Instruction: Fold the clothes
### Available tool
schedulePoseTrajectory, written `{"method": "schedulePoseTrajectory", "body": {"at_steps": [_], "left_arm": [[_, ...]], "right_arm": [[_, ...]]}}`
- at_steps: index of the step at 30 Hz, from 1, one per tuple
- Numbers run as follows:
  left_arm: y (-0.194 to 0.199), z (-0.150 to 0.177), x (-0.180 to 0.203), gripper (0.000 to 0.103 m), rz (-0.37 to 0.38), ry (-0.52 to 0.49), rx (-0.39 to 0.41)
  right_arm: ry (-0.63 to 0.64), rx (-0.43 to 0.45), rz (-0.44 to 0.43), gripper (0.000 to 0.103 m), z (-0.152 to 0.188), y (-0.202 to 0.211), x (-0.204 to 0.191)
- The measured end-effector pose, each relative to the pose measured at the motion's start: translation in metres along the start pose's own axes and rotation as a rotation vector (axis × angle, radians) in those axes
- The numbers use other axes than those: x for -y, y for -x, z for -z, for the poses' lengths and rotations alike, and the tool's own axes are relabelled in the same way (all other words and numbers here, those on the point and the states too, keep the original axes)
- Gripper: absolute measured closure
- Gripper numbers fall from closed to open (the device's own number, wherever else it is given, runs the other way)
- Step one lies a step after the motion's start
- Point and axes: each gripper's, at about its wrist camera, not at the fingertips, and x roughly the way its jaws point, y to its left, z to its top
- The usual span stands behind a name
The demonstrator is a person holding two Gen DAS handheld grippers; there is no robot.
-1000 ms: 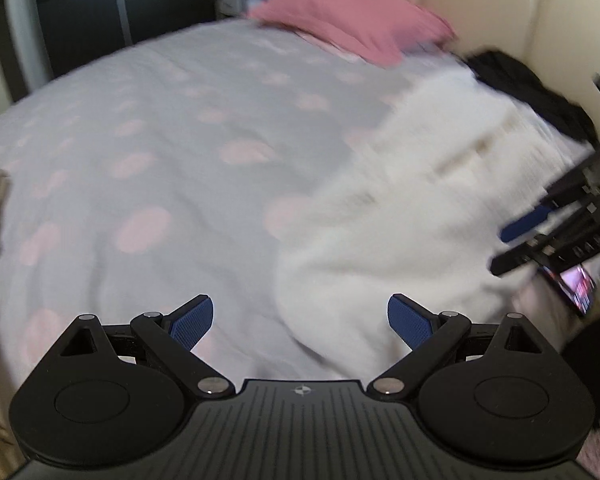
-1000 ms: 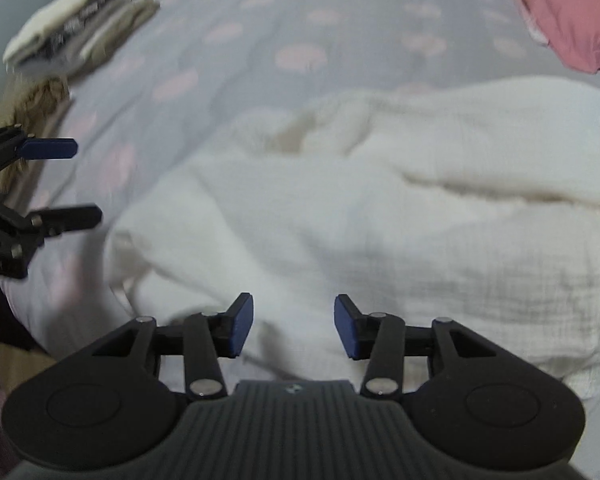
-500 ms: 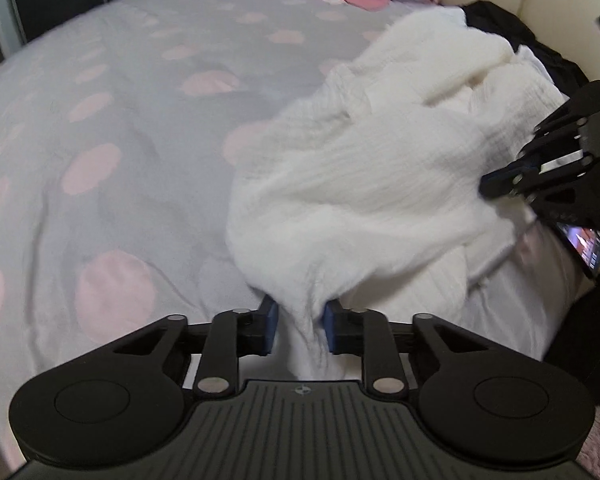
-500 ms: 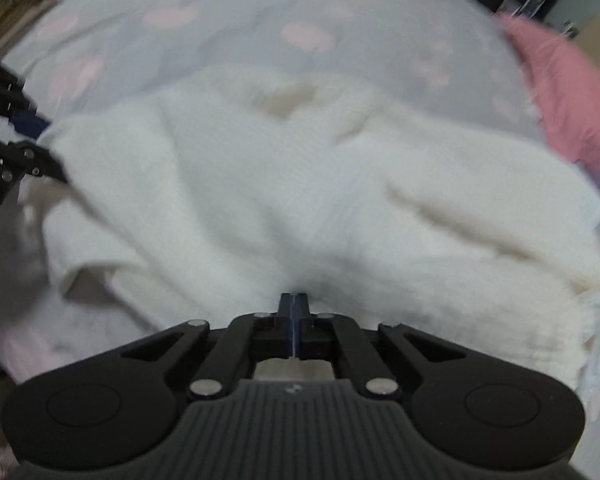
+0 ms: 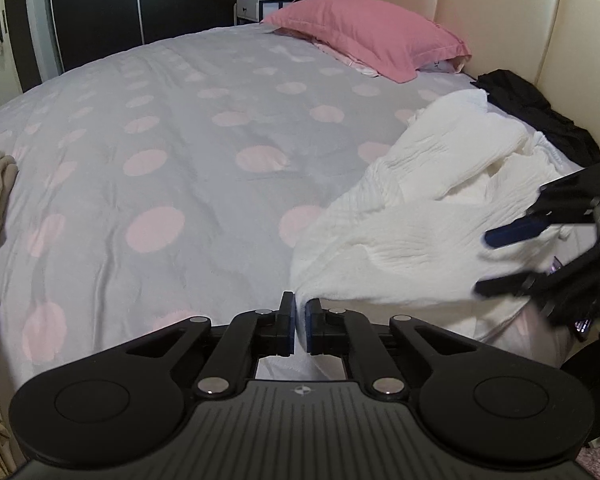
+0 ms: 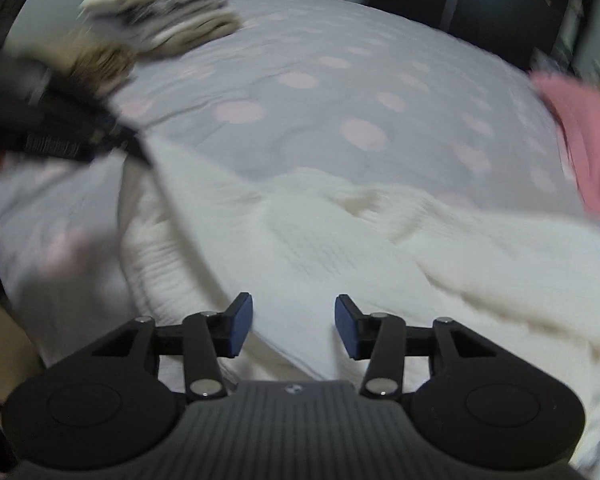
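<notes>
Now, the bed [image 5: 180,168], grey with pink dots, spreads out ahead of both claws. The white garment [image 5: 420,216] lies crumpled on it, stretching ahead and right of the left claw [image 5: 298,320], whose pads are together, pinching the garment's near corner. The right claw [image 6: 294,326] hovers over the same cloth, its jaws opening, pads apart with fabric below, not pressed. Far beyond the left claw rests a pink pillow [image 5: 372,36]; a folded stack [image 6: 160,12] sits ahead-left of the right claw.
</notes>
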Motion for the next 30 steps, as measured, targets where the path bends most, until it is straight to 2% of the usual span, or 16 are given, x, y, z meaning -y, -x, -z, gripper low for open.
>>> {"method": "schedulePoseTrajectory", "body": {"at_steps": [2, 6, 9, 10, 11, 12, 17, 18, 19, 20, 22, 27, 30], "left_arm": [[0.002, 0.001, 0.002, 0.100, 0.003, -0.002, 0.004], [0.008, 0.001, -0.001, 0.100, -0.011, 0.019, 0.020], [0.012, 0.003, -0.001, 0.100, -0.001, 0.016, 0.028], [0.014, 0.003, 0.001, 0.100, 0.014, 0.002, 0.035], [0.016, 0.004, 0.004, 0.100, 0.029, -0.012, 0.042], [0.018, 0.005, 0.007, 0.100, 0.032, -0.021, 0.044], [0.023, 0.007, 0.014, 0.099, 0.071, -0.056, 0.069], [0.024, 0.007, 0.015, 0.094, 0.082, -0.066, 0.080], [0.025, 0.007, 0.016, 0.083, 0.090, -0.071, 0.081], [0.026, 0.008, 0.017, 0.078, 0.097, -0.075, 0.082], [0.026, 0.009, 0.019, 0.067, 0.086, -0.082, 0.083], [0.020, 0.013, 0.020, 0.062, 0.086, -0.089, 0.061], [0.015, 0.015, 0.021, 0.061, 0.095, -0.094, 0.042]], "right_arm": [[0.060, 0.015, -0.003, 0.051, -0.005, -0.005, -0.015], [0.085, 0.066, -0.072, 0.040, -0.014, -0.005, -0.034], [0.129, 0.088, -0.004, 0.042, -0.023, -0.007, -0.044], [0.142, 0.087, 0.025, 0.052, -0.026, -0.009, -0.046], [0.136, 0.083, 0.035, 0.084, -0.030, -0.010, -0.044], [0.113, 0.081, 0.027, 0.102, -0.034, -0.010, -0.039], [0.007, 0.119, 0.051, 0.100, -0.058, 0.009, -0.008], [0.005, 0.123, 0.080, 0.100, -0.062, 0.015, -0.001], [0.001, 0.121, 0.115, 0.100, -0.066, 0.019, 0.008], [-0.004, 0.111, 0.158, 0.100, -0.069, 0.023, 0.019], [-0.020, 0.078, 0.245, 0.100, -0.070, 0.028, 0.044], [-0.096, -0.056, 0.433, 0.100, -0.043, 0.027, 0.108], [-0.167, -0.117, 0.428, 0.100, -0.018, 0.024, 0.133]]}}
